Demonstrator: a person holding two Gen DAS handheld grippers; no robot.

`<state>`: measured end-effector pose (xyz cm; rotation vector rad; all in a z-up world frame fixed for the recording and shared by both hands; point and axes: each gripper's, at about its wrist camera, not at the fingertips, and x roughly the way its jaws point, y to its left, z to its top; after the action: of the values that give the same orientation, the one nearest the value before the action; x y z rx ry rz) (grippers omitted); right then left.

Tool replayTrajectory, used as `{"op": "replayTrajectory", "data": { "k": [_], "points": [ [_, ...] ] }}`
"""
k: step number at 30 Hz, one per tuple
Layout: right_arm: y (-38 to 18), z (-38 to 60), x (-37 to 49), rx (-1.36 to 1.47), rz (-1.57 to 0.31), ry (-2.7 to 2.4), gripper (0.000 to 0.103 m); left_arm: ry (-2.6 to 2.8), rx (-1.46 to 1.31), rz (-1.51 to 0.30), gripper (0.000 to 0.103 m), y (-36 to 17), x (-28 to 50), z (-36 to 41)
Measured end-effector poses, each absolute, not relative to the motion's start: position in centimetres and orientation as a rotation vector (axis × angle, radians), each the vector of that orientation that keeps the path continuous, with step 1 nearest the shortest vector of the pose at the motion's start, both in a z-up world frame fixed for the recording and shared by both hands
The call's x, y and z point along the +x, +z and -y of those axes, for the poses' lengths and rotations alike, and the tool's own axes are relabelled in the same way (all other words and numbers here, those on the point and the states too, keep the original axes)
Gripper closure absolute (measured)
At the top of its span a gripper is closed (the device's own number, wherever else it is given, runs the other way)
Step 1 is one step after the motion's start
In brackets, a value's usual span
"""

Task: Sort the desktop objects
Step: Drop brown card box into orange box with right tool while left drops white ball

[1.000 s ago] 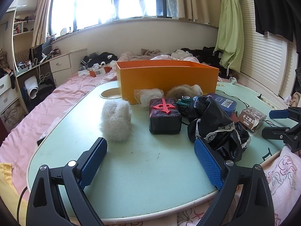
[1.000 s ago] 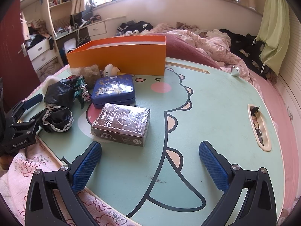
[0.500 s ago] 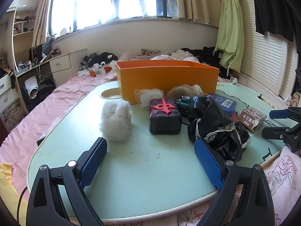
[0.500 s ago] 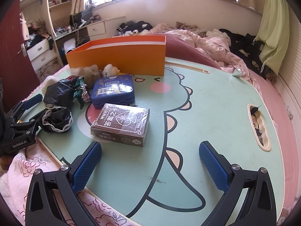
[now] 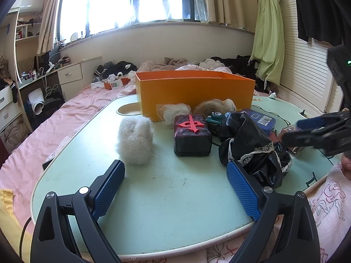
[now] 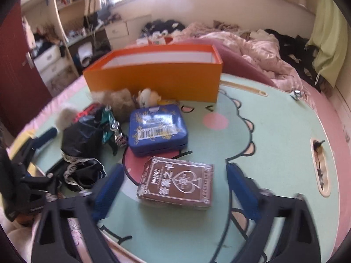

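Note:
On the green table stand an orange box (image 5: 193,92) (image 6: 153,79), a white fur ball (image 5: 135,141), a dark case with a red emblem (image 5: 192,138), black lace-trimmed cloth (image 5: 252,149) (image 6: 81,144), a blue tin (image 6: 156,129) and a brown card box (image 6: 177,182). My left gripper (image 5: 174,188) is open over bare table near the front edge. My right gripper (image 6: 175,186) is open, its fingers either side of the brown card box; it also shows in the left wrist view (image 5: 313,129).
Two more fur clumps (image 5: 173,111) lie in front of the orange box. The table has a cup recess at the back left (image 5: 128,110) and a slot on its right side (image 6: 320,168). A pink bed surrounds the table; drawers stand at the left.
My right gripper has moved forward and left so the brown card box now lies between its fingers. The left gripper has not moved.

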<state>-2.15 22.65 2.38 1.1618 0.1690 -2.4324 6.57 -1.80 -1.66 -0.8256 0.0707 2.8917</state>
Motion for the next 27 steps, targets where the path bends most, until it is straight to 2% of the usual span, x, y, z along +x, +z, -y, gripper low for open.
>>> {"op": "replayTrajectory", "data": {
  "k": [1,2,9,13,14,19,21,22,27],
  "points": [
    [2.0,-22.4,-2.2,1.180,-0.185,-2.425,0.046,2.889,-0.823,-0.068,0.009,-1.7,6.6,1.8],
    [2.0,-22.5,-2.0,1.158,-0.195,-2.446,0.047,2.891,-0.815,-0.067,0.009,-1.6,6.7,1.8],
    [2.0,-24.5,-1.4,1.113,-0.057,-2.508,0.048,2.944,-0.771,0.045,0.009,-0.4,7.2,3.4],
    [2.0,-24.7,-1.5,1.120,-0.024,-2.505,0.048,2.906,-0.850,0.078,0.012,1.1,5.3,4.8],
    [2.1,-24.7,-1.4,1.119,-0.028,-2.504,0.047,2.880,-0.901,0.098,0.021,1.6,4.4,5.3],
    [2.1,-24.4,-1.3,1.115,-0.041,-2.504,0.047,2.845,-1.068,0.105,0.050,1.6,1.2,6.6],
    [2.1,-24.4,-1.3,1.116,-0.039,-2.502,0.047,2.827,-1.141,0.073,0.066,0.8,0.3,6.5],
    [2.1,-24.4,-1.3,1.116,-0.040,-2.502,0.047,2.818,-1.171,0.065,0.080,0.3,0.1,6.5],
    [3.2,-24.3,-1.3,1.072,-0.058,-2.493,0.047,2.819,-1.050,0.090,0.081,1.6,1.8,6.7]
  ]
}}
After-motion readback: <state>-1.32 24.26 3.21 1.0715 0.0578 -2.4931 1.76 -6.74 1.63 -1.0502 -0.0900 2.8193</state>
